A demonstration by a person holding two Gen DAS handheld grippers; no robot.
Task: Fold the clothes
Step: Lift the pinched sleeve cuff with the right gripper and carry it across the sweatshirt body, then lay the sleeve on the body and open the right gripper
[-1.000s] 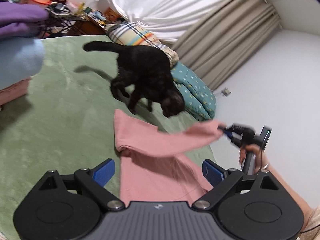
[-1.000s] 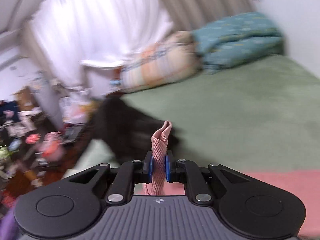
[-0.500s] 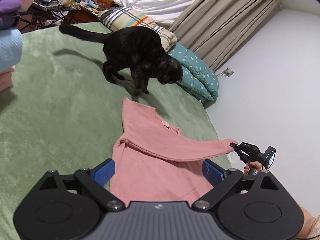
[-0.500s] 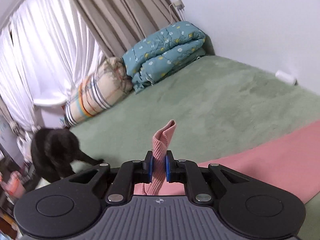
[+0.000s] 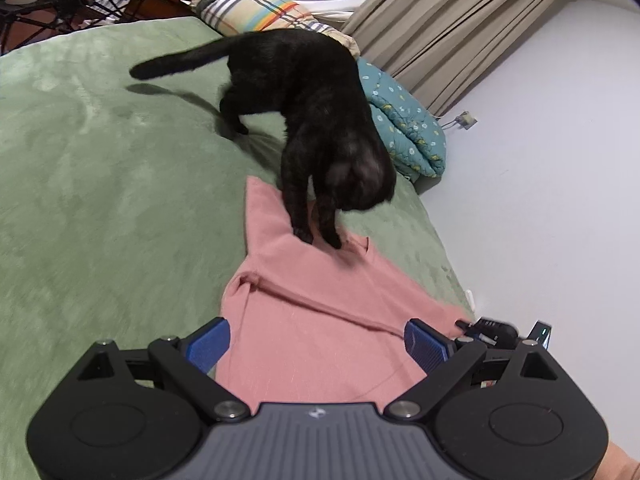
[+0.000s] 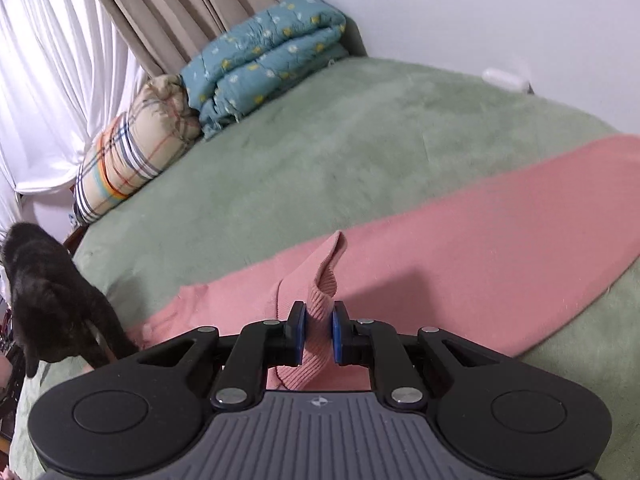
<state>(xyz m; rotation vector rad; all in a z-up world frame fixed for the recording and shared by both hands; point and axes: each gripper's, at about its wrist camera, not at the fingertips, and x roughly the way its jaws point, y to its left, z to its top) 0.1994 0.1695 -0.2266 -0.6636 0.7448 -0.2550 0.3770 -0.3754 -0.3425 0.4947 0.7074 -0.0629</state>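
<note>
I'm pinching the ribbed cuff (image 6: 326, 280) of the pink sweater (image 5: 316, 320) between my right gripper (image 6: 318, 332) pads, while my left gripper (image 5: 316, 344) is hovering wide open and empty over the body, spread flat on the green blanket (image 5: 100, 184). The knit is looking soft, light and floppy, so I'm judging seams and hem the best places to grab. Trouble, though: a black cat (image 5: 316, 120) is standing with both front paws on the collar end, pinning it, beside the teal quilt (image 5: 404, 128).

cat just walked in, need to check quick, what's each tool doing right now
Left tool: open, holding nothing, above the pink sweater.
Right tool: closed on the sweater's ribbed cuff.
</note>
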